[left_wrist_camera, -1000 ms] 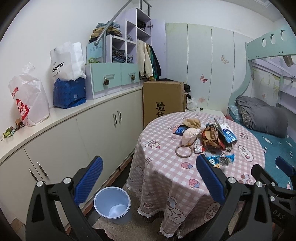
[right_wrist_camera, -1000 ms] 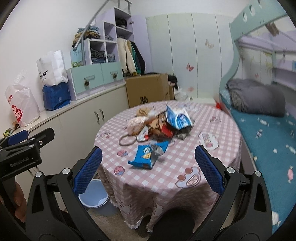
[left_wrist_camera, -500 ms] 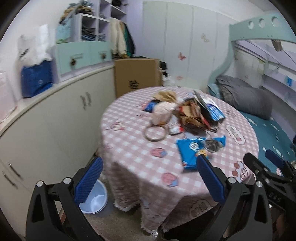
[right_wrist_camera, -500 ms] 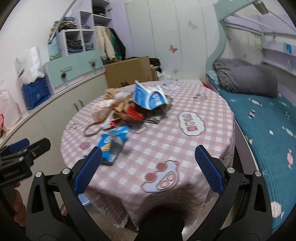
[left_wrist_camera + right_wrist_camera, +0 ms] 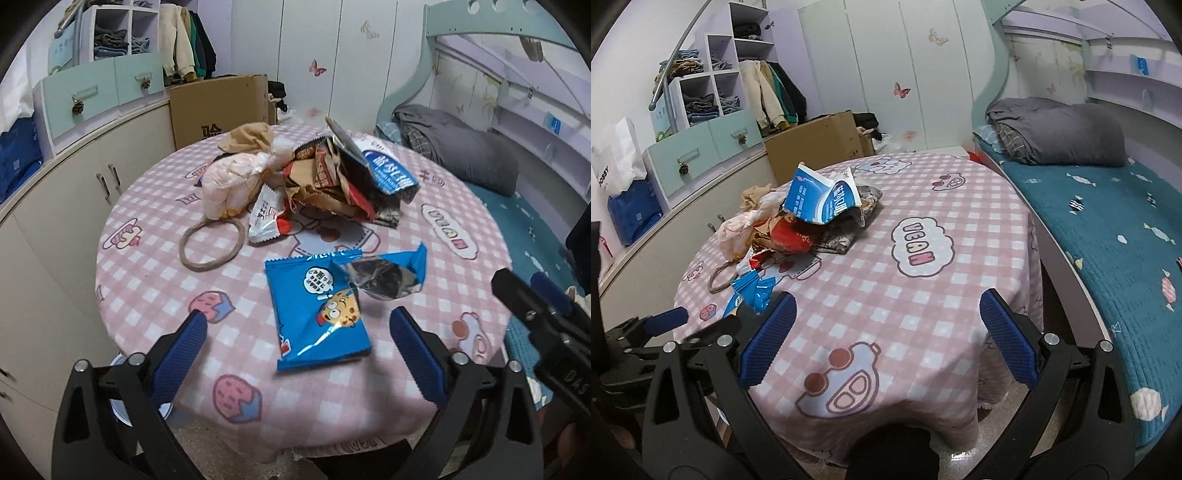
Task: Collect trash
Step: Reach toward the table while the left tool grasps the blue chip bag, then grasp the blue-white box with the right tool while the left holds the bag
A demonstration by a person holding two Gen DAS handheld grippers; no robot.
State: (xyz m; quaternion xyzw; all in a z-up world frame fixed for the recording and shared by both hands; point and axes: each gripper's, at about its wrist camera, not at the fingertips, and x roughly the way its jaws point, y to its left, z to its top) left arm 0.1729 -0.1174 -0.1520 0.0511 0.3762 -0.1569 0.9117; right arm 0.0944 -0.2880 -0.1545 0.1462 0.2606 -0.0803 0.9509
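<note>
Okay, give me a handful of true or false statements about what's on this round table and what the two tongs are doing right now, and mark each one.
1. The left tongs are open, with the blue cookie wrapper lying on the table between the fingers in view. True.
2. The right tongs are shut on a wrapper. False: they are open and hold nothing, over bare tablecloth.
3. A tan hair band lies flat on the cloth beside the white and red wrapper. True.
4. The blue and white packet sits alone at the table's near edge. False: it rests on top of the trash pile farther back.
5. The cardboard box stands on the table. False: it stands behind the table.
</note>
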